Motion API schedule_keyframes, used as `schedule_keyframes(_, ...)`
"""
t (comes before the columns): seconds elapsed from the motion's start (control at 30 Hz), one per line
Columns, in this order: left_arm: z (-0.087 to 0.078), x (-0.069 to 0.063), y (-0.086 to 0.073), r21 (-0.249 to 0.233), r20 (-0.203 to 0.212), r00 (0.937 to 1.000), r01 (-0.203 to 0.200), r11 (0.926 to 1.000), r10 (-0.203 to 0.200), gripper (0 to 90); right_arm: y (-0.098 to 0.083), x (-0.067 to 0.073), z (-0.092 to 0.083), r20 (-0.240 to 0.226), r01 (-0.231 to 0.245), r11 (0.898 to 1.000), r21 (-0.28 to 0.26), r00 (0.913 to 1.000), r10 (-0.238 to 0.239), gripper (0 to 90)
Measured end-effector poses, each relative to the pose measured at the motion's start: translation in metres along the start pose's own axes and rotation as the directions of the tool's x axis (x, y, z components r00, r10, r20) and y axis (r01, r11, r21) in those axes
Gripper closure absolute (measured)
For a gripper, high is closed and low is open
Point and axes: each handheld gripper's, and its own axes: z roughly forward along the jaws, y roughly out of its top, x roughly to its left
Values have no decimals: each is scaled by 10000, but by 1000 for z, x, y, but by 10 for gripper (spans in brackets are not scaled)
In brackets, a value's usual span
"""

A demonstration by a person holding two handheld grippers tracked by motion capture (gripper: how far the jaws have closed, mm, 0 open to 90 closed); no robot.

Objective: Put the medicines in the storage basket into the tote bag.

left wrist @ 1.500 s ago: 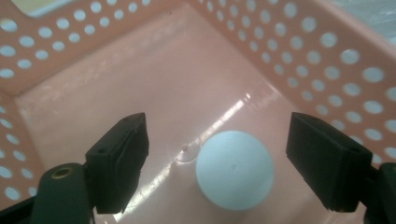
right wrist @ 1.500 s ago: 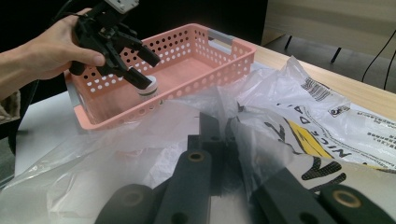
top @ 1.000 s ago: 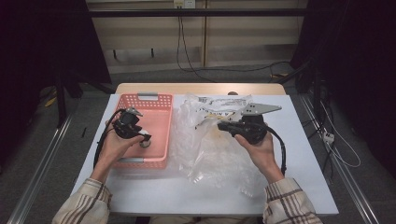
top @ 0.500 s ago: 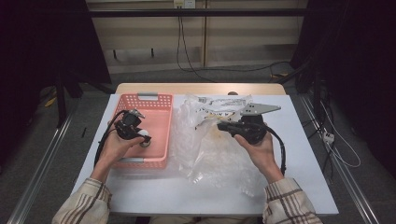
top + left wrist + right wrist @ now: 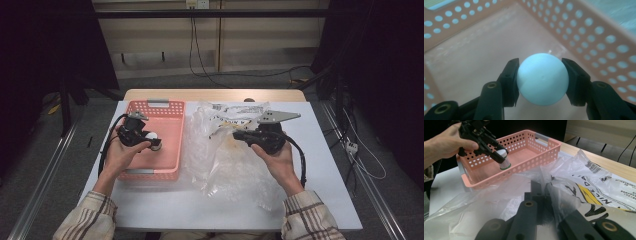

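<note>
My left gripper (image 5: 151,143) hangs over the inside of the pink perforated basket (image 5: 172,125). A white round-topped object (image 5: 542,80) sits between its jaws, which have just been closing, and both pads press its sides. In the right gripper view this object (image 5: 504,160) shows a green band at its lower end, held by the left gripper (image 5: 502,157) above the basket (image 5: 544,145). My right gripper (image 5: 238,134) is shut on a fold of the clear plastic bag (image 5: 225,160) that lies crumpled beside the basket. Film is pinched between the right gripper's (image 5: 544,192) jaws.
The bag (image 5: 579,170) carries black and yellow printing and a barcode. It covers the middle of the white table (image 5: 330,200). The basket's floor (image 5: 474,57) below the held object is bare. Cables run over the floor behind the table.
The left gripper with the white object has shifted only slightly over the basket. The right gripper and the bag have not moved.
</note>
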Motion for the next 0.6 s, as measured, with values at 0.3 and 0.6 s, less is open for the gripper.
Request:
schedule_keyframes(0.3, -13, -3, 3, -682, 273, 9993, 284, 9973, -266, 508, -1, 1, 3, -40, 46, 10000, 86, 10000, -46, 900)
schedule_keyframes(0.6, -22, -17, 10, -1142, 350, 9984, 475, 9923, -437, 509, -1, 0, 1, 9, 36, 10000, 80, 10000, -36, 900)
